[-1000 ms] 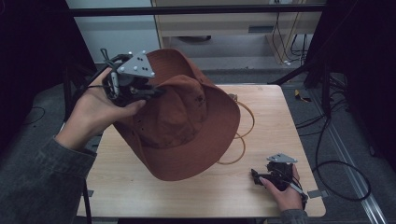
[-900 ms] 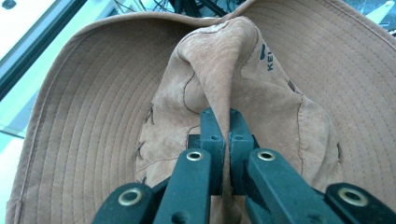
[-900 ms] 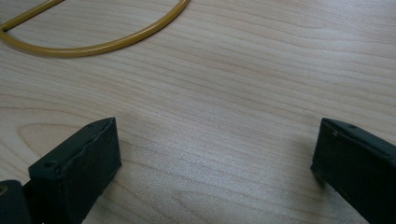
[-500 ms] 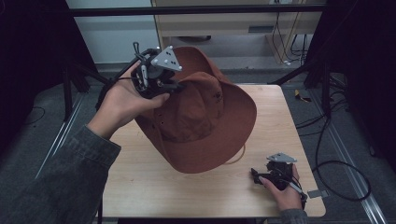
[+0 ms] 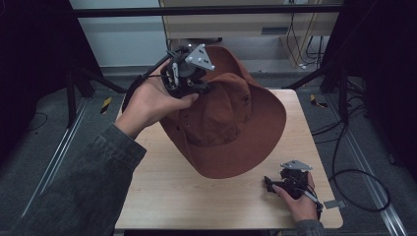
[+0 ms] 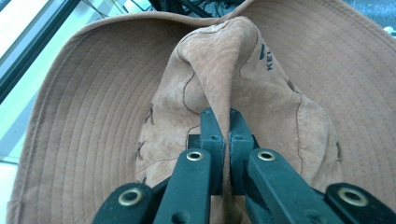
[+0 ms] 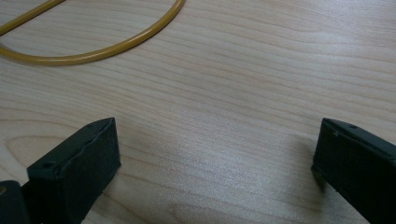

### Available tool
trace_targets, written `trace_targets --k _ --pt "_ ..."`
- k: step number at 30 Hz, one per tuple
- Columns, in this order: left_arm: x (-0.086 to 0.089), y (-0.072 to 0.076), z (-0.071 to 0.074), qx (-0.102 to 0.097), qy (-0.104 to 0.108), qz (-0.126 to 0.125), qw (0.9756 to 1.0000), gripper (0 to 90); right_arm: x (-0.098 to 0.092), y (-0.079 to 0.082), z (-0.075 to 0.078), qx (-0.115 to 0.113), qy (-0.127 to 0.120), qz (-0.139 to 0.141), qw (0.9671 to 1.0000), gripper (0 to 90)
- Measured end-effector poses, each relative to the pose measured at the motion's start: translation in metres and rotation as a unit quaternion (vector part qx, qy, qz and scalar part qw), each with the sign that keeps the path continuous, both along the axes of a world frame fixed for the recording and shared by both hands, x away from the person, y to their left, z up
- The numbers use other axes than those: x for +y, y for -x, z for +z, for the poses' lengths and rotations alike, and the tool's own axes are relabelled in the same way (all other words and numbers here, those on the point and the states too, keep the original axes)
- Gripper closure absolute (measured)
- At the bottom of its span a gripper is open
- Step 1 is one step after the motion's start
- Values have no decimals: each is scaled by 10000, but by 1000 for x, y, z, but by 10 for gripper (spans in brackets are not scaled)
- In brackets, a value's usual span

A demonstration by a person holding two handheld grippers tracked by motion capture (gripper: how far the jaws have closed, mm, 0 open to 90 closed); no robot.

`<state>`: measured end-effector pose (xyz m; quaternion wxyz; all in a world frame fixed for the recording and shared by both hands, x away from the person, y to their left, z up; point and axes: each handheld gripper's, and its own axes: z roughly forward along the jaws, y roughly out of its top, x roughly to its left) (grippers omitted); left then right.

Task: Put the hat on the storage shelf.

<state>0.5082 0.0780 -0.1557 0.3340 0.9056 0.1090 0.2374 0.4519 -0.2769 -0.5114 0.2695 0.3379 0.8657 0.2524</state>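
A: Where is the brown suede wide-brimmed hat [image 5: 231,123]?

B: Held up over the pale wooden table [image 5: 162,191], tilted, with its crown toward ten o'clock in the high view and its brim hanging down toward five o'clock. The left gripper [image 5: 189,78] has it from the eleven o'clock side.

A: How do the jaws of that gripper stand?

B: Pinched together on a fold of the crown. In the left gripper view the left gripper [image 6: 223,135] has a ridge of suede squeezed between its two black jaws, and the stitched brim spreads from nine o'clock round to three o'clock behind it.

A: And the other hand?

B: The right gripper [image 5: 275,184] rests on the table at about five o'clock, clear of the hat. In the right gripper view its jaws stand wide apart with bare wood between them, and a yellow cord loop [image 7: 107,46] lies on the wood at eleven o'clock.
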Motion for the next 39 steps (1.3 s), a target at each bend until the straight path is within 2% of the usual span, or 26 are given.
trace_targets --k 3,6,22,25,32,37,39 --pt "-9 -2 -3 23 -13 -39 10000 885 0 0 0 -4 14 10 10000 8" --pt "-21 -3 -1 -22 -122 -107 9999 885 0 0 0 2 5 -2 10000 8" --pt "-60 -22 6 -1 -86 -312 9995 885 0 0 0 -13 -12 -1 10000 8" --pt "-71 -30 -4 17 -171 -298 9994 885 0 1 0 -9 -9 19 10000 8" --pt "-78 -43 -11 143 -138 -263 9995 885 0 1 0 3 -10 3 10000 8" --pt "-85 -51 -19 226 -181 -233 9993 884 -1 1 0 4 -10 6 10000 8" --pt "-86 -55 -24 287 -262 -197 9990 883 -1 2 0 3 -10 9 10000 8"
